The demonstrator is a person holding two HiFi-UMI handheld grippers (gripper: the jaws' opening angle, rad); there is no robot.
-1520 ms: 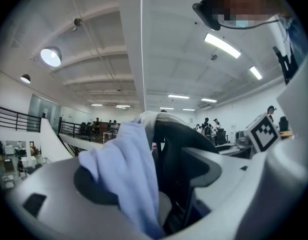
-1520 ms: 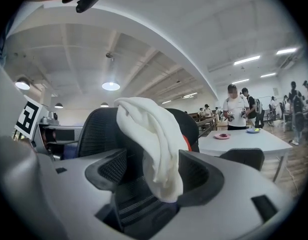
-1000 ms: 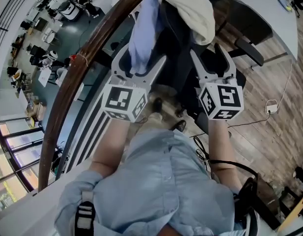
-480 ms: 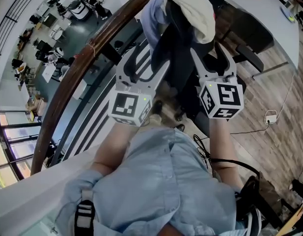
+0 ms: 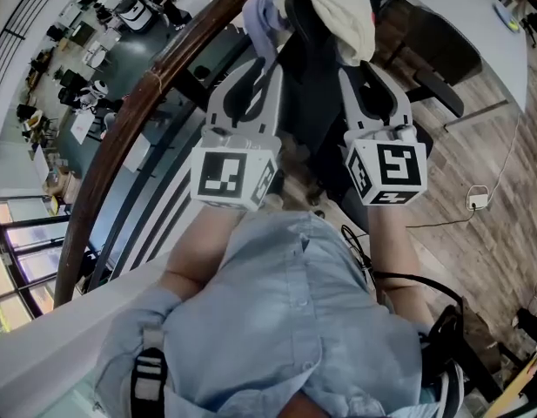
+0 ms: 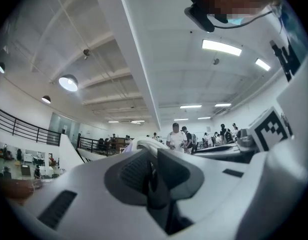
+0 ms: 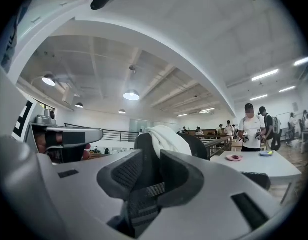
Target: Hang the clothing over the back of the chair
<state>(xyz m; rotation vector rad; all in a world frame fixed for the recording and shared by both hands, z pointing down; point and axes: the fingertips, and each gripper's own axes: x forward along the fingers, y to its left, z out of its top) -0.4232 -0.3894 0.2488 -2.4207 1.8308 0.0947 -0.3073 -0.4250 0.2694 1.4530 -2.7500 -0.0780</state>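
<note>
A black chair (image 5: 313, 103) stands just ahead of me, its back also filling the gap in the right gripper view (image 7: 142, 143). A cream garment (image 5: 333, 11) lies draped over its top (image 7: 166, 138). A lavender garment (image 5: 261, 7) hangs beside it at the left and shows beyond the left jaws (image 6: 143, 144). My left gripper (image 5: 261, 70) sits just below that cloth; its jaws have just been closing, and the pads (image 6: 150, 156) meet on nothing. My right gripper (image 5: 370, 75) has also just been closing and stands open by a narrow gap (image 7: 153, 166), empty, before the chair back.
A curved wooden handrail (image 5: 137, 120) runs along the left, with a lower floor beyond it. A white table (image 5: 481, 33) and a second dark chair (image 5: 433, 50) stand at the right. A cable and plug (image 5: 477, 200) lie on the wooden floor. People stand in the distance (image 7: 251, 126).
The lavender garment lay between the left gripper's wide jaws; now it hangs beyond the tips at the chair top. Both grippers' jaws have narrowed, and both have risen.
</note>
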